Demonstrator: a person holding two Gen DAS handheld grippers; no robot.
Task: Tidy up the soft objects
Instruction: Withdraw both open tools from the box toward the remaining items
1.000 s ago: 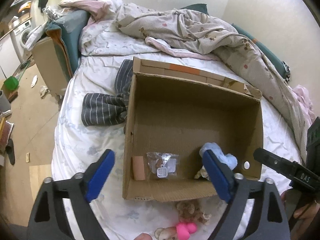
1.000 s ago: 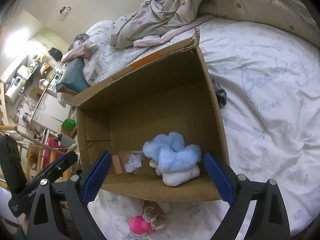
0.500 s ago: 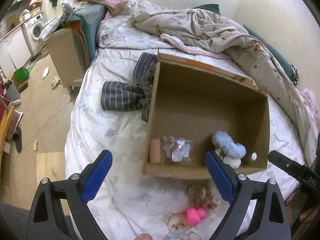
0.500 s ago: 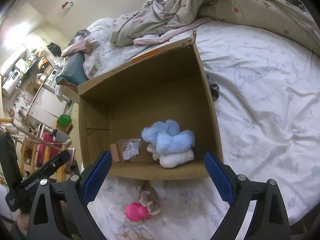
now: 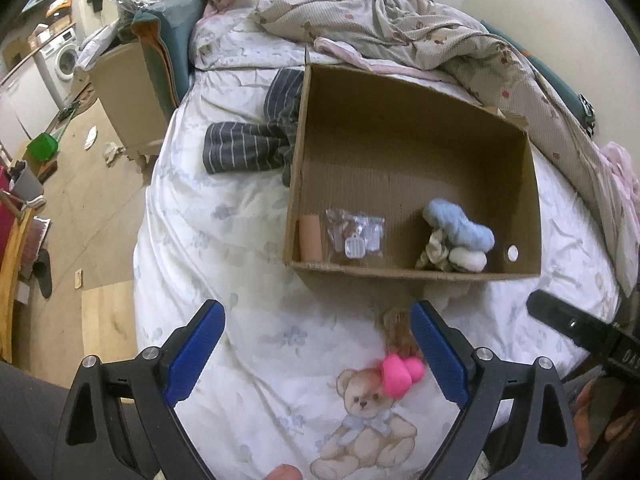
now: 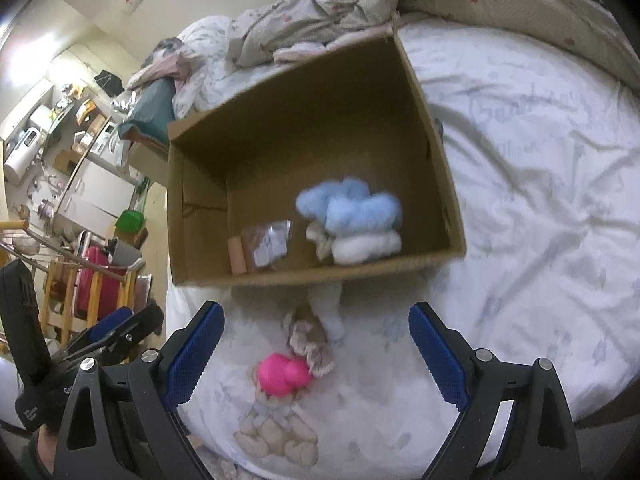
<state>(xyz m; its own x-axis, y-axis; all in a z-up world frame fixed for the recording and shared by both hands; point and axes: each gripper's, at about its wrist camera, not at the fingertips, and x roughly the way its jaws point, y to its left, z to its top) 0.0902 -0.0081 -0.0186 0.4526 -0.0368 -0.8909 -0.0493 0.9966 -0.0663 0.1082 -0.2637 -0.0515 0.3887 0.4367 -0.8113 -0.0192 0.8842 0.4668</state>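
Note:
An open cardboard box (image 5: 412, 276) (image 6: 320, 276) lies on the bed. Inside are a blue fluffy soft item (image 5: 460, 228) (image 6: 352, 204) on a white one (image 5: 468, 260) (image 6: 364, 248), a clear plastic packet (image 5: 356, 232) (image 6: 268, 244) and a pinkish roll (image 5: 310, 238) (image 6: 238, 256). In front of the box lie a pink soft item (image 5: 400, 372) (image 6: 282, 372) and a beige frilly one (image 5: 396, 328) (image 6: 308, 336). My left gripper (image 5: 316, 352) is open and empty, held back from the box. My right gripper (image 6: 316, 352) is open and empty above the pink item.
A striped grey garment (image 5: 248, 144) lies left of the box. A rumpled duvet (image 5: 420, 32) covers the far side of the bed. The bed edge and wooden floor (image 5: 88, 200) lie to the left. A teddy bear print (image 5: 368, 432) is on the sheet.
Both grippers have pulled back from the box toward the near bed edge. The pink and beige items now show fully in front of the box.

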